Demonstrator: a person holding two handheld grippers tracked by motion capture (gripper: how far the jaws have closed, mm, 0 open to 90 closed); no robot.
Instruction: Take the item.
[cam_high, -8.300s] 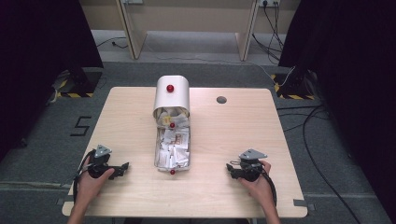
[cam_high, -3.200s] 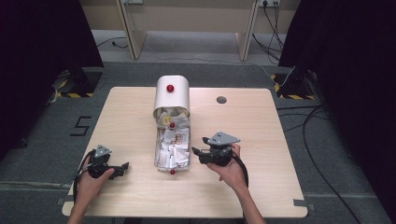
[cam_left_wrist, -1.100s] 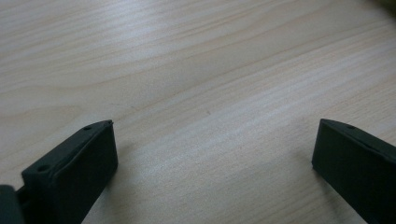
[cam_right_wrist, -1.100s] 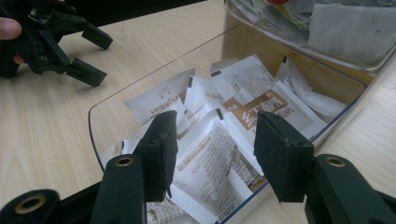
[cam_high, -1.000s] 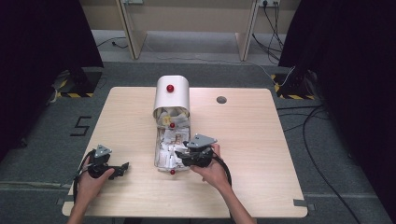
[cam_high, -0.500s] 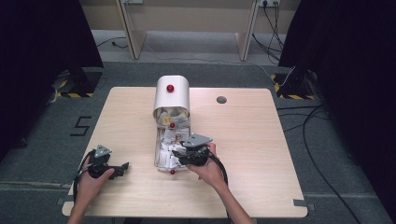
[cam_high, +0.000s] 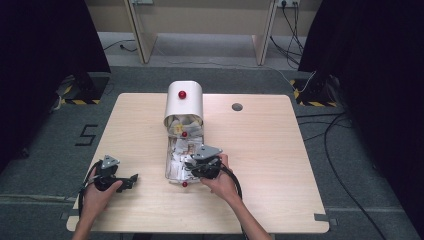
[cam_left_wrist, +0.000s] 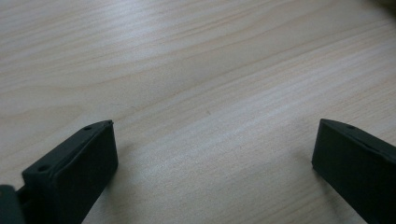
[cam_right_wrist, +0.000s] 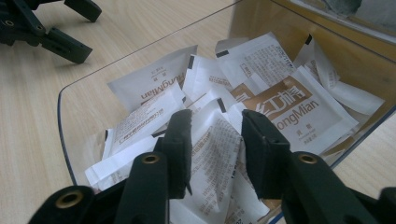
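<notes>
Two tongs are at work over a pale wooden surface (cam_high: 280, 165). From the high view, the left tongs (cam_high: 131, 179) rest on the wood near the front left corner, held by the left hand (cam_high: 97, 192) and well apart from everything else, apparently parked out of the way. The right tongs (cam_high: 192, 170) reach into a clear tray (cam_high: 170, 172) of white sachets (cam_high: 180, 150) in the middle of the surface, the right hand (cam_high: 220, 182) just beside the tray's near corner. Behind the tray sits a rounded white cover (cam_high: 184, 102) with a red knob (cam_high: 182, 94), drawn back so the tray lies exposed. Dark curtains stand at both sides, cables trail on the grey floor, and a round hole (cam_high: 237, 106) marks the far part of the surface.

Looking along the left tongs (cam_left_wrist: 210, 154), the jaws are spread wide over bare wood, holding nothing.

Looking along the right tongs (cam_right_wrist: 215, 140), the jaws are partly spread, straddling one sachet (cam_right_wrist: 217, 154) on top of the pile inside the tray (cam_right_wrist: 63, 112); they seem poised to pinch it, but I judge they are not yet pressed onto it. The left tongs (cam_right_wrist: 65, 28) lie beyond, on the wood.
</notes>
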